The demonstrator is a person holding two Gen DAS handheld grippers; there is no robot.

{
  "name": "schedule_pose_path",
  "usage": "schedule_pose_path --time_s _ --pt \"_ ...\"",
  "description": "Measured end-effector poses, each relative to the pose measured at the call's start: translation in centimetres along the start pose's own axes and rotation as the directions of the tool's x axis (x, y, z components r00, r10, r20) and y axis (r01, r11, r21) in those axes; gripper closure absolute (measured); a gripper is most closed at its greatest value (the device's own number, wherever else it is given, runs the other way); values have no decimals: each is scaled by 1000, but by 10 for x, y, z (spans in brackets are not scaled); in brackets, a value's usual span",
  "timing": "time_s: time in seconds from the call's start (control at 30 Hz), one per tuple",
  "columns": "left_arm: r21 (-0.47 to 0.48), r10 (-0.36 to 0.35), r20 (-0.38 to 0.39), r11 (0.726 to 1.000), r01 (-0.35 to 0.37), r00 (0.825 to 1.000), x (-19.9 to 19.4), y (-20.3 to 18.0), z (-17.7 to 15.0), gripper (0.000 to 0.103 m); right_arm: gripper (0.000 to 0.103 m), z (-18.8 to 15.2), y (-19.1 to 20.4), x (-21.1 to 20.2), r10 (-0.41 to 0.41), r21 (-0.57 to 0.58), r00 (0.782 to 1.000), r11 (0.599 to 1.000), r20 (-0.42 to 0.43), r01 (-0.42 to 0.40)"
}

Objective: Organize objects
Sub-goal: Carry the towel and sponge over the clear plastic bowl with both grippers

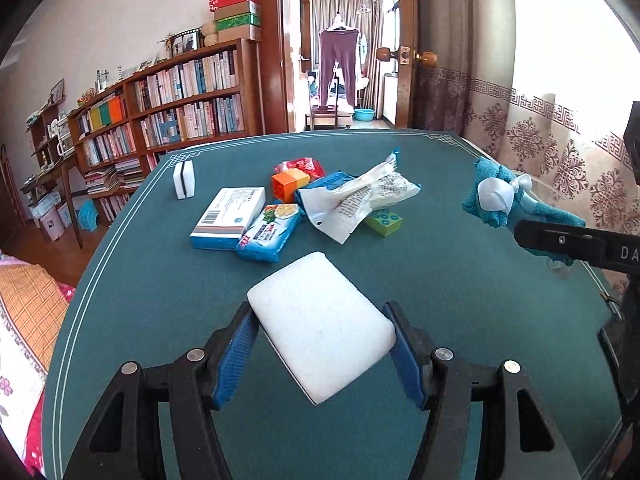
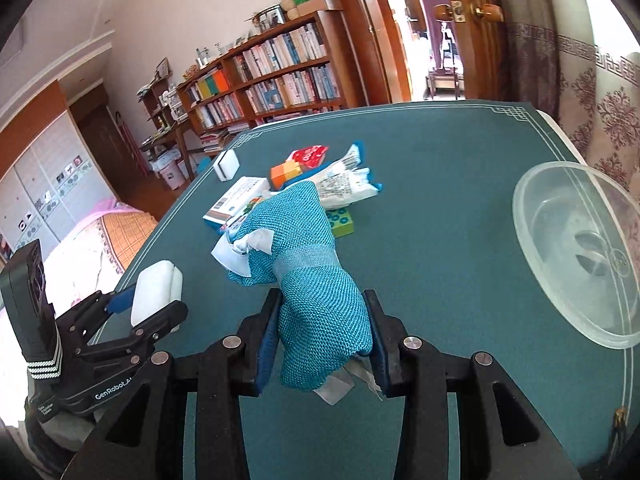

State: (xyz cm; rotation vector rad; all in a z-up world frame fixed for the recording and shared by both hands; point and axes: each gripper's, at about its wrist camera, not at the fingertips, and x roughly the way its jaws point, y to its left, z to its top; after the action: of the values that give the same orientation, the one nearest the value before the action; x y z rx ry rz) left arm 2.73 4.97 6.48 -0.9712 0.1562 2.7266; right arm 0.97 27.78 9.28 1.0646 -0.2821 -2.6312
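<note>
My left gripper [image 1: 322,330] is shut on a white sponge [image 1: 320,324] and holds it above the green table [image 1: 460,280]; it also shows in the right wrist view [image 2: 154,300]. My right gripper [image 2: 320,328] is shut on a teal woven cloth bundle [image 2: 316,280] with a white ribbon, also seen in the left wrist view [image 1: 504,200]. A pile lies mid-table: white-blue box [image 1: 228,218], blue snack packet [image 1: 270,232], orange block [image 1: 288,184], red packet [image 1: 300,166], white crumpled bag [image 1: 360,196], green block [image 1: 382,222]. A black-striped white sponge [image 1: 184,180] stands apart.
A clear plastic bowl [image 2: 576,256] sits at the table's right edge. A bookshelf [image 1: 168,108], an open door [image 1: 404,56] and a patterned curtain [image 1: 560,152] lie beyond the table. A bed [image 1: 24,312] is on the left.
</note>
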Motion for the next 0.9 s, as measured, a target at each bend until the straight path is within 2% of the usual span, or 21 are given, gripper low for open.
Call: schedule_pose_path --time_s 0.1,0.23,0.47,0.67,0.9 --pt "13 -40 -14 999 41 999 5 -14 15 36 63 12 -32 -16 -54 63 998 997 15 53" --pt "37 -89 6 995 89 996 6 -36 39 36 63 29 -77 -40 -147 153 988 978 48 139" --pt "119 -162 45 981 155 986 9 -93 67 36 63 29 -164 -58 -326 311 945 901 28 301" --pt "165 -213 42 965 203 976 25 -135 90 36 63 22 -199 -60 -375 351 927 869 4 350" --pt "223 -286 -9 934 281 958 55 -188 103 36 63 21 -213 -56 -397 357 918 857 -2 372"
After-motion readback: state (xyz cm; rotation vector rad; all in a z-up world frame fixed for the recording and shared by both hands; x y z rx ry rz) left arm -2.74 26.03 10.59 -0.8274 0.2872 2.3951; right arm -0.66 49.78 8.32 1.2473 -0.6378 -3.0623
